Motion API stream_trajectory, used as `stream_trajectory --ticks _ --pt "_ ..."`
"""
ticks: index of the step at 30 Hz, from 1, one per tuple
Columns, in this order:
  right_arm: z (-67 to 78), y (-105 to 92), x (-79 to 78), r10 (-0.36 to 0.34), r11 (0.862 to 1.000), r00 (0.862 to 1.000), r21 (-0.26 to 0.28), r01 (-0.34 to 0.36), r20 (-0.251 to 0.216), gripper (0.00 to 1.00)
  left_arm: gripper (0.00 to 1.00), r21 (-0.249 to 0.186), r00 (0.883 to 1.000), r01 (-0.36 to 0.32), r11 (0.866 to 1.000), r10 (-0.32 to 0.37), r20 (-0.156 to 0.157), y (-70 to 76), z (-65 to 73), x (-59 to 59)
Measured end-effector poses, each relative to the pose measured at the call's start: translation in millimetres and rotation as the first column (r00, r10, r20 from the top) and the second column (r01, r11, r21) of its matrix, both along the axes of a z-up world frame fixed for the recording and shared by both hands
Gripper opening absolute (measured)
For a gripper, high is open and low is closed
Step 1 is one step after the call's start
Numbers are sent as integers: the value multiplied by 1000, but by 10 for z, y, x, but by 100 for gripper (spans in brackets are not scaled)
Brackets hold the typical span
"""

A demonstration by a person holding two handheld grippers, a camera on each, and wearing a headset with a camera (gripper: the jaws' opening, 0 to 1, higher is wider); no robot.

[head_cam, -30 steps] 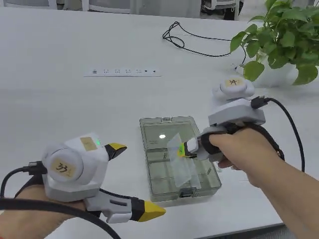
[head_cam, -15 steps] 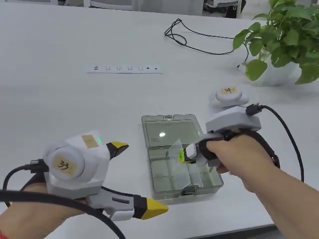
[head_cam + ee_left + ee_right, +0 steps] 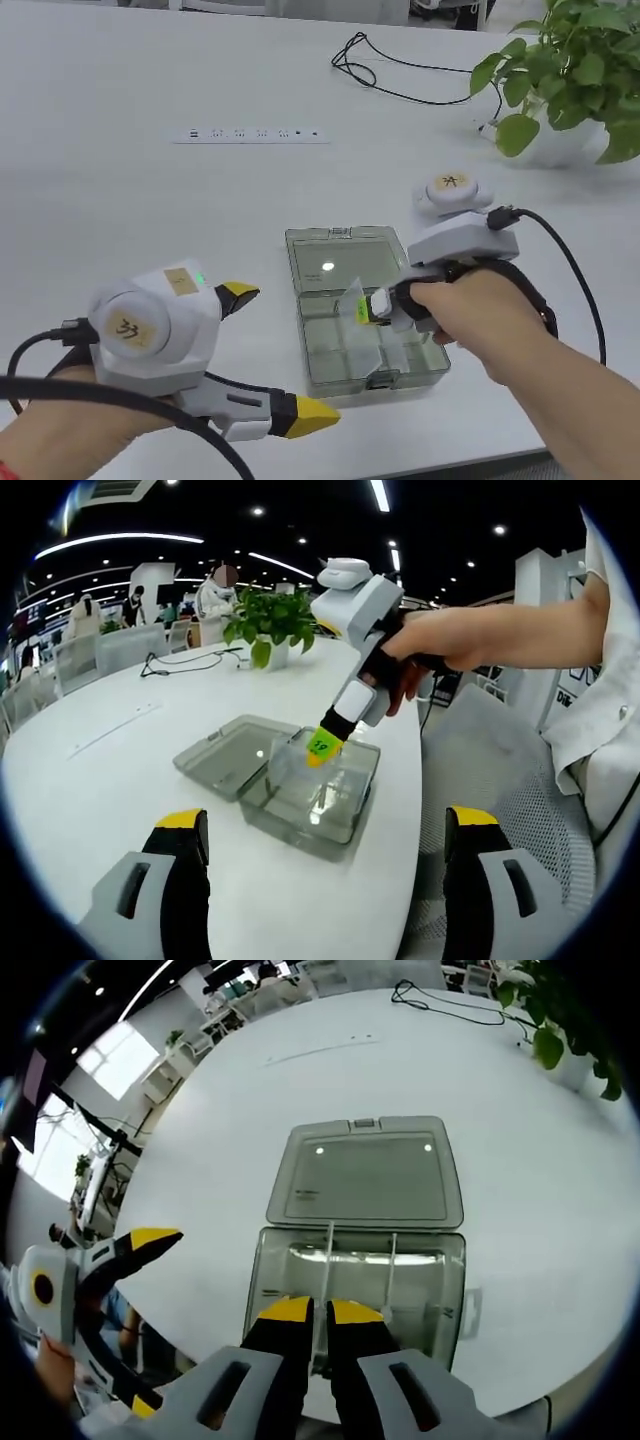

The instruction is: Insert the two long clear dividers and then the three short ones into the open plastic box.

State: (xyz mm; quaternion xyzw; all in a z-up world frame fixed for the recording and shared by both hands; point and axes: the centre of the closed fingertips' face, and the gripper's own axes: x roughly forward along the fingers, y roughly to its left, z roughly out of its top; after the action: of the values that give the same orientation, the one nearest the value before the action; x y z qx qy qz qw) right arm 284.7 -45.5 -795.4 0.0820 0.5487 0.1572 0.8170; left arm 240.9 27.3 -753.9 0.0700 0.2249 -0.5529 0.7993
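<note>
In the head view, the clear plastic box (image 3: 340, 262) lies open at the centre of the frame on the white desk (image 3: 150, 210), its lid thrown back toward the top and its base below it. The right hand-held gripper (image 3: 365, 308) reaches in from the right over the base. It is clenched on a long clear divider (image 3: 350, 298), which stands tilted at the base. The left hand-held gripper (image 3: 275, 355) sits at the lower left, apart from the box, its jaws spread and carrying nothing.

In the left gripper view, the two yellow-tipped jaws rise wide apart at the bottom with nothing between them. The box (image 3: 215, 755) is mid-frame. The right hand-held gripper (image 3: 320, 748) comes down from the upper right, with the divider (image 3: 285, 765) at its tip inside the base.

In the right gripper view, the jaws stand almost together at the bottom centre, pinching the near end of the long clear divider (image 3: 327, 1255), which runs up the frame along the base. A second thin upright sheet (image 3: 392, 1265) runs parallel just to its right. It looks like the other long divider, already seated.

The long-divider stage seems nearly finished. The three short dividers are probably left to do, though I cannot tell whether any cross pieces are in.
</note>
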Motion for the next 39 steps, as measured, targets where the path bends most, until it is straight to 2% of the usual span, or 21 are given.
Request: stream_trajectory --ticks 11,14,15,23,31,34,39 --pt "-4 77 1 72 997 997 -21 -72 6 7 100 -2 1000 -23 1000 23 0 34 36 13" --pt "-55 140 -81 99 995 995 -23 -100 -14 7 100 0 1000 -29 1000 29 0 39 48 8" --pt "-63 162 -100 111 993 994 -31 -111 -7 7 100 0 1000 -31 1000 31 0 42 53 7" --pt "38 97 -51 95 995 995 -20 -95 -5 7 100 1 998 -57 998 57 -5 81 65 4" --pt "8 75 -48 101 995 995 -28 -101 -6 6 100 -1 998 -60 998 60 -5 66 78 14" --pt "3 69 -47 110 993 994 -38 -110 2 6 100 0 998 -58 998 58 -5 65 74 18" --pt "-13 94 4 158 984 987 -87 -155 25 7 100 8 998 -55 998 55 -6 76 50 13"
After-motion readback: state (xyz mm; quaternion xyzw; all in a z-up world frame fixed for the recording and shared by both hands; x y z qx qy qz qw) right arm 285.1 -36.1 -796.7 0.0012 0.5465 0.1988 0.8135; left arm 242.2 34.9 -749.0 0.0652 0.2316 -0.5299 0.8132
